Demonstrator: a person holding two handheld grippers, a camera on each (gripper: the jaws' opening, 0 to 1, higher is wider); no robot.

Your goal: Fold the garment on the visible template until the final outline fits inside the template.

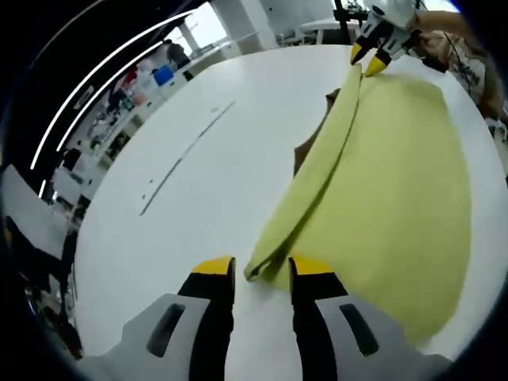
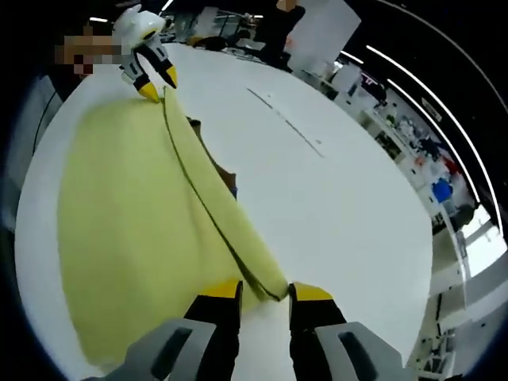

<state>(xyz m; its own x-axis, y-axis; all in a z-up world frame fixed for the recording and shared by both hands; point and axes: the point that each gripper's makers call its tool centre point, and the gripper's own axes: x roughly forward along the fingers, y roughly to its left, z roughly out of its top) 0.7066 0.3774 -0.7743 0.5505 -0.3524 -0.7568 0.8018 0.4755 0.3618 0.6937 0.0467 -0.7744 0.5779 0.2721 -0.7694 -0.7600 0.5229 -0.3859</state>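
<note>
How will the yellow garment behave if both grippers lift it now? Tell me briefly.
Likely floppy: the yellow garment drapes in a soft fold between the left gripper and right gripper, sagging along its edge. Probably light, since thin jaw tips hold its corners. It may slide easily on the smooth white table.

Plenty of open white tabletop on the side of the yellow garment away from the person, nothing but a thin dark line marked across it, so a gripper could sweep through there freely. The garment itself covers the other half, lying flat with one raised folded edge running between the left gripper and the right gripper, one at each end of it. A bit of brown template peeks out beside that edge. Past the tabletop's far rim, cluttered shelves and more tables crowd in, well apart from the work area.
</note>
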